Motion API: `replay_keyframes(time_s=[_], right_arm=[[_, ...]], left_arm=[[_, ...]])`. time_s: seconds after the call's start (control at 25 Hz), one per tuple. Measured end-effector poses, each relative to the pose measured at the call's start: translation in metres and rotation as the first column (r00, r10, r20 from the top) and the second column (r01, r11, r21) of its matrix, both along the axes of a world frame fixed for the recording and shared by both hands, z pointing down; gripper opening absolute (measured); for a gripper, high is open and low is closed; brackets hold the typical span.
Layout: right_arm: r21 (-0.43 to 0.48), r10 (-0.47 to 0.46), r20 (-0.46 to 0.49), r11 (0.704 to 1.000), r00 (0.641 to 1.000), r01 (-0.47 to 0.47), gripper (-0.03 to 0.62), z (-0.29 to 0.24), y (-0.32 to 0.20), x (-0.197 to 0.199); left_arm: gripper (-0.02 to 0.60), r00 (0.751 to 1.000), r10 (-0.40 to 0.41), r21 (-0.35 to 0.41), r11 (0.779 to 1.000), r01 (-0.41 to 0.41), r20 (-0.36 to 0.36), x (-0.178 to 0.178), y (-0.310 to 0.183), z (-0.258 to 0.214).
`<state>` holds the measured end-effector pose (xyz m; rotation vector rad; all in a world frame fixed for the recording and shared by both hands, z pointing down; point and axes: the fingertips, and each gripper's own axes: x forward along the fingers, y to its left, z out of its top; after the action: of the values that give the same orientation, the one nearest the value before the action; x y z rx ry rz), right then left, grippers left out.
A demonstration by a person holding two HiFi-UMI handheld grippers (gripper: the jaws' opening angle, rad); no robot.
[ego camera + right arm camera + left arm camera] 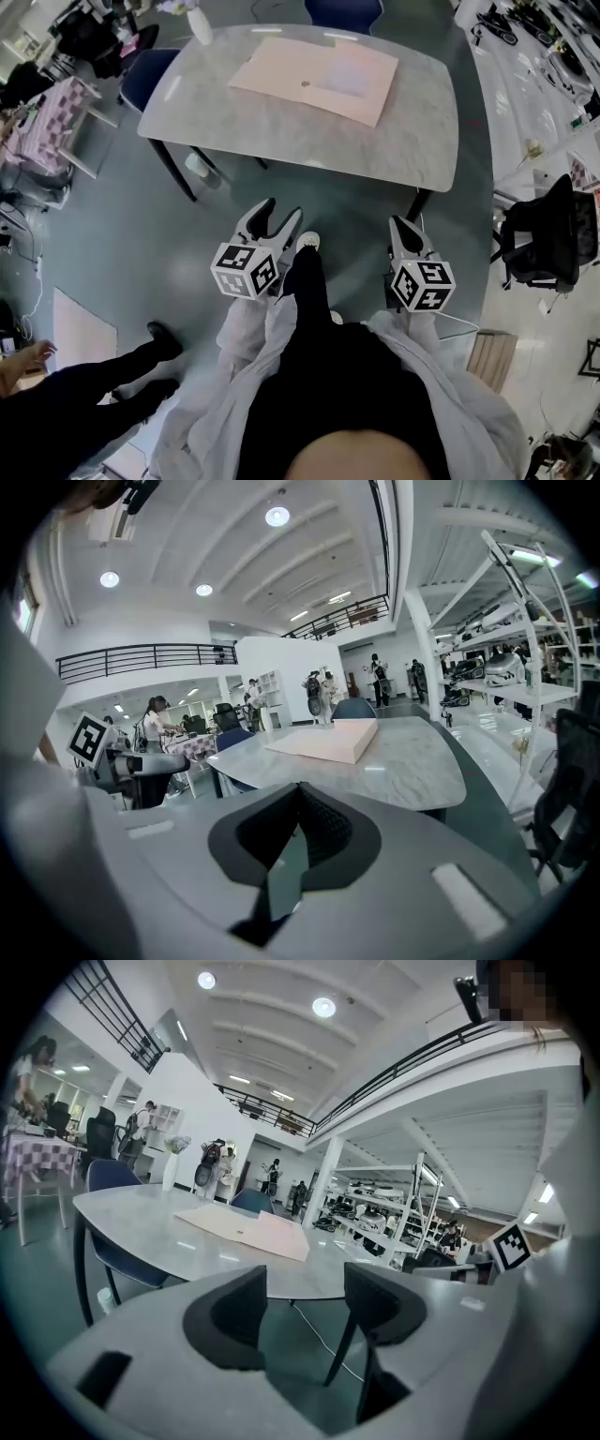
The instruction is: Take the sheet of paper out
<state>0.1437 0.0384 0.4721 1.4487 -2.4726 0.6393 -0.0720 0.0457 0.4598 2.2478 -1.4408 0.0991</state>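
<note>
Gaping left gripper (pixel 281 211), pinched right gripper (pixel 399 223) face perhaps layered paper (pixel 281 75) on marbled table (pixel 281 131).

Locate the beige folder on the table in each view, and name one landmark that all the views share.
Head view: the beige folder lies top centre, flat on the grey table.
Left gripper view: the folder sits left of centre, at mid-height, on the tabletop.
Right gripper view: the folder sits just above centre, on the tabletop.
Shared landmark: the blue chair at the table's far edge, just beyond the folder in all three.
</note>
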Motion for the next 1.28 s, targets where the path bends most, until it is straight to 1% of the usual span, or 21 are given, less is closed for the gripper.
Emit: replay_keyframes(time_s=[0.16,0.28,0.56,0.72,0.84,0.96,1.16,1.28], right_arm=[[-0.004,0.019,0.0,1.0,1.0,-0.019,0.008,-0.008,-0.052,-0.02],[-0.004,0.036,-0.004,0.999,0.999,-0.036,0.008,-0.014,-0.091,-0.033],[0.031,0.073,-0.002,0.997,0.997,-0.073,0.008,-0.022,-0.182,-0.062],[0.041,0.086,-0.001,0.995,0.996,-0.086,0.008,-0.02,-0.222,-0.076],[0.035,0.094,-0.006,0.995,0.996,-0.094,0.008,-0.016,-0.242,-0.086],[0.022,0.101,-0.011,0.995,0.995,-0.101,0.008,-0.012,-0.252,-0.09],[0.002,0.098,-0.012,0.995,0.995,-0.098,0.008,-0.009,-0.265,-0.086],[-0.01,0.089,-0.018,0.996,0.996,-0.089,0.008,-0.009,-0.277,-0.079]], left_arm=[[0.25,1.0,0.025,-0.021,0.999,-0.025,-0.008,-0.019,-0.057,-0.003],[0.25,0.999,0.045,-0.019,0.999,-0.045,-0.011,-0.033,-0.103,-0.009],[0.25,0.995,0.084,-0.024,0.996,-0.085,-0.044,-0.063,-0.195,-0.009],[0.25,0.993,0.106,-0.026,0.994,-0.108,-0.052,-0.074,-0.236,-0.005],[0.25,0.989,0.131,-0.042,0.99,-0.134,-0.073,-0.077,-0.258,0.001],[0.25,0.98,0.178,-0.08,0.979,-0.185,-0.091,-0.072,-0.274,0.009],[0.25,0.957,0.258,-0.145,0.95,-0.276,-0.132,-0.058,-0.305,0.017],[0.25,0.949,0.283,-0.188,0.934,-0.305,-0.138,-0.048,-0.328,0.026]])
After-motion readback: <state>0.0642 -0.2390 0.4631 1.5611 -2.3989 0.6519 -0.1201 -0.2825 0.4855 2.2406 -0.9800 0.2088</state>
